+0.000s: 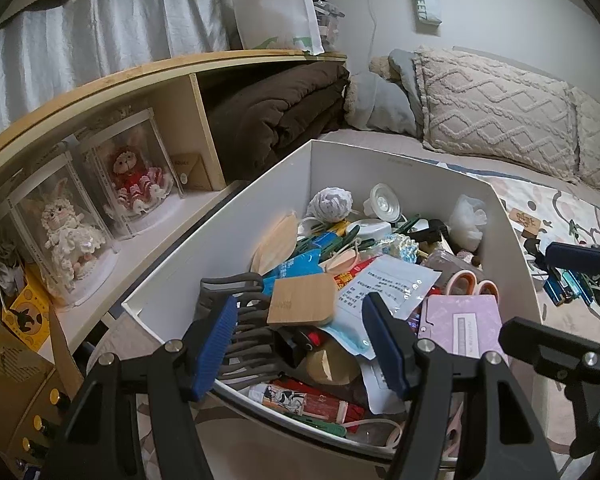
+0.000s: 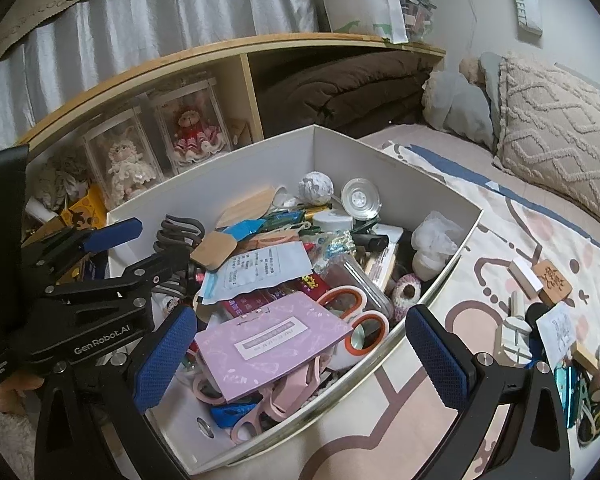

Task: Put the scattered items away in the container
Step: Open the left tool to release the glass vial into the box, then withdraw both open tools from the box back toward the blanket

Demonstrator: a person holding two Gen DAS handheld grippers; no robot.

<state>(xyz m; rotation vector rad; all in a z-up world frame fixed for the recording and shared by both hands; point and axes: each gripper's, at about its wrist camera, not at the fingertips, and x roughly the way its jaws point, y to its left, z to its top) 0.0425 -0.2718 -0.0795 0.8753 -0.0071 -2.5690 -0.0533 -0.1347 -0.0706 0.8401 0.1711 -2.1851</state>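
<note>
Left gripper (image 2: 112, 236) body reads "GenRobot.AI"; wall tag (image 1: 425, 0) reads "SWEET".

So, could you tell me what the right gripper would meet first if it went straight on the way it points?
Most likely the purple card lying on top of the pile in the white box. It sits between the open right gripper fingers, just ahead; depth is hard to judge.
</note>
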